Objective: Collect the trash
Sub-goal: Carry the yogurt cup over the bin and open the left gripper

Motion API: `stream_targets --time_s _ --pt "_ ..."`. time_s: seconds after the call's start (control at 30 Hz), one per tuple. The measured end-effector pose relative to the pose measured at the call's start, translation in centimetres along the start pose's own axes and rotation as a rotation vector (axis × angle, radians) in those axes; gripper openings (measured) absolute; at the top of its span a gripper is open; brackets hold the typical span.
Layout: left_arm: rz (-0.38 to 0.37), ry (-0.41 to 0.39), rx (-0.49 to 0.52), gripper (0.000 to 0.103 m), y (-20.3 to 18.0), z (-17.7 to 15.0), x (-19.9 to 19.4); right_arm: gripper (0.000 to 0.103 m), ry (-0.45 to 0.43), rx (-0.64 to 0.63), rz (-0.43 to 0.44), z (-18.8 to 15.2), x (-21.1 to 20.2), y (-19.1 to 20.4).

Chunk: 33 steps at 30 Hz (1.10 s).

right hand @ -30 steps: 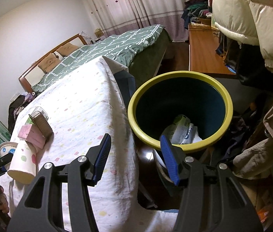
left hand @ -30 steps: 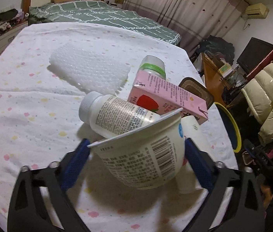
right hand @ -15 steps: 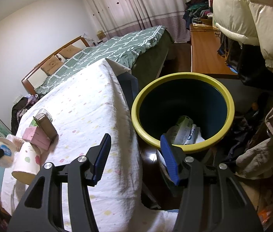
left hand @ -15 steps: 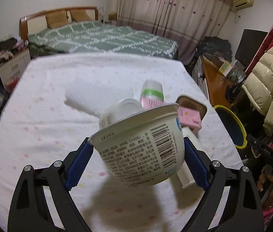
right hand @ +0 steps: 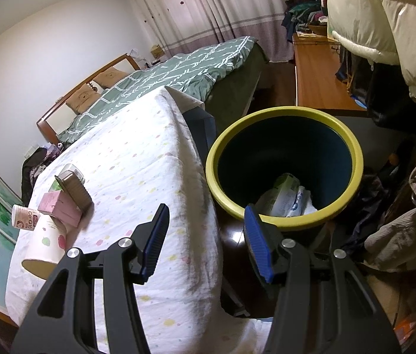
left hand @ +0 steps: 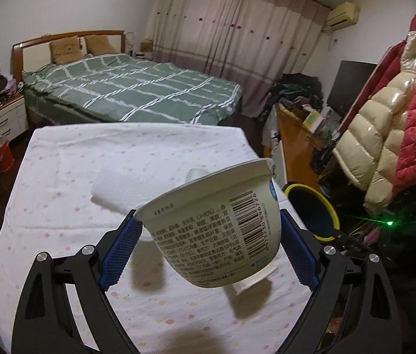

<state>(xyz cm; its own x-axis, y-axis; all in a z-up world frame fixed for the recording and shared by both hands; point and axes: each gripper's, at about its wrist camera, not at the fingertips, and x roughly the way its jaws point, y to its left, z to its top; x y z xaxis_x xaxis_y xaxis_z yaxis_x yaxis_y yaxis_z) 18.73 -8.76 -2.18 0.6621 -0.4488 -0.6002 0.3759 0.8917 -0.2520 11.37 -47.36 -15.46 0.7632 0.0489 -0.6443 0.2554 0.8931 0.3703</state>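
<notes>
The yogurt cup (left hand: 216,230) hangs tilted above the bench (left hand: 60,206), pinched between your left gripper (left hand: 210,244) fingers. Your right gripper (right hand: 205,236) fingers stand spread and empty beside the yellow-rimmed bin (right hand: 284,224), which holds wrappers.

A white cup (left hand: 216,230) with black print, a black barcode and a touch of blue is showing between blue, cross-hatched pads (left hand: 119,253) on black fingers. The tablecloth (left hand: 60,206) is showing white, dotted with pink and yellow spots. The bin (right hand: 284,165) is showing a yellow rim round a dark blue inside. A pink carton (right hand: 60,208) is lying by a brown tin (right hand: 75,190) and a white paper cup (right hand: 47,242) with green and pink apples. The bedspread (left hand: 131,91) is showing green with white stripes, the curtains (left hand: 237,35) mauve and pale with dark dots.
</notes>
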Motion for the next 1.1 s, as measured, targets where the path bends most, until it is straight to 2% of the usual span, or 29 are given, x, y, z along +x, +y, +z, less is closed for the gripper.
stream_targets --time_s 0.2,0.37,0.53,0.83,1.1 --pt "-0.014 -0.025 0.065 0.09 -2.8 0.2 -0.2 0.051 -0.018 0.006 0.003 0.1 -0.6 -0.5" --pt "-0.05 -0.009 0.106 0.09 -5.6 -0.1 1.1 0.051 -0.04 0.013 0.002 0.3 -1.6 -1.1" --pt "-0.075 -0.005 0.192 0.09 -9.6 -0.7 3.0 0.051 -0.074 0.018 -0.02 0.4 -2.9 -2.0" --pt "-0.163 0.068 0.317 0.09 -17.9 -1.0 10.0 0.051 -0.139 0.04 -0.122 0.6 -5.6 -5.0" --pt "-0.23 0.133 0.334 0.09 -24.1 0.5 17.3 0.051 -0.159 0.063 -0.21 0.2 -6.9 -8.2"
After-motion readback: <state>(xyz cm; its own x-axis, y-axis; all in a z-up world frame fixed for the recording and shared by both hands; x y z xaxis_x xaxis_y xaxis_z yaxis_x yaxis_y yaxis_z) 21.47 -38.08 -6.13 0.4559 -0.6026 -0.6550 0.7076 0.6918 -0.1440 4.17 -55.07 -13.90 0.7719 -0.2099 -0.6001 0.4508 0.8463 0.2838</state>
